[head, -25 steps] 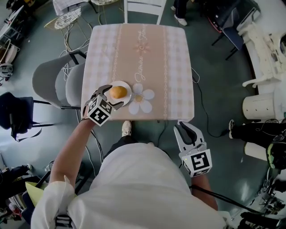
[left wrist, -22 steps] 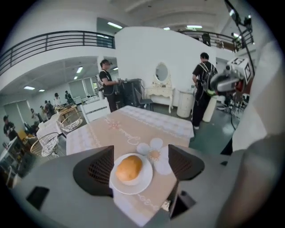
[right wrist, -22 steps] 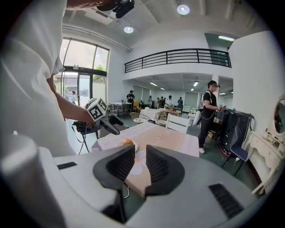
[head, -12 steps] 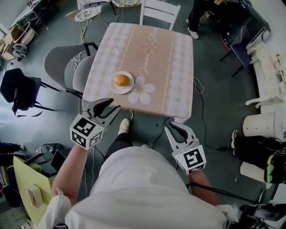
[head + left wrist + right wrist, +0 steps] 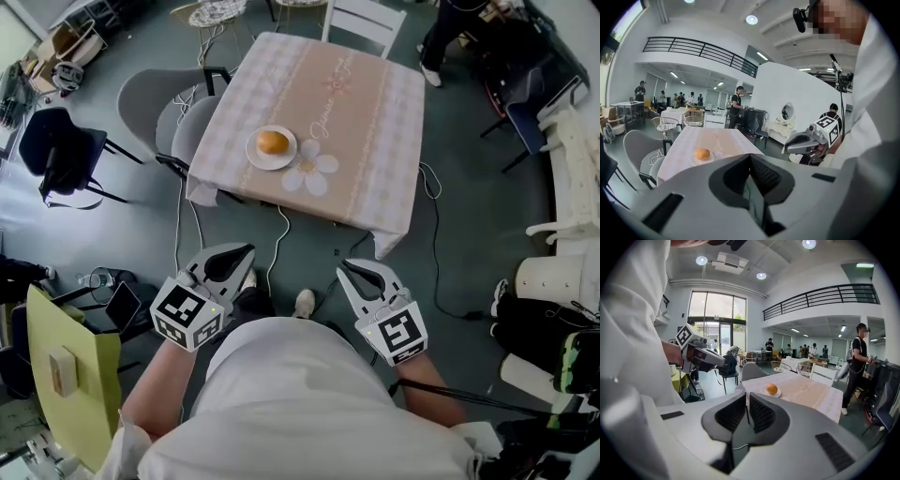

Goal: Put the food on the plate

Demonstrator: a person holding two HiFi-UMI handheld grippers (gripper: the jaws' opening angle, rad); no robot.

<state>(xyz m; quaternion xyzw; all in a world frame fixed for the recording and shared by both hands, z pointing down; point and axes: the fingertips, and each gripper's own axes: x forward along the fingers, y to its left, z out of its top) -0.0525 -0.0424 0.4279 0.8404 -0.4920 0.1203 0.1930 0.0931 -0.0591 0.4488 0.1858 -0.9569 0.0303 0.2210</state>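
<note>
Round orange bun (image 5: 273, 142) sits centred on white plate (image 5: 258, 157).

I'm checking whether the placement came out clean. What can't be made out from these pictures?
- Kind of food: too small in every view, only a round orange-brown lump shows.
- Far rim of the plate: in the left gripper view it is hidden behind the food.
- Lettering on the tablecloth: too small to read in the head view.
</note>
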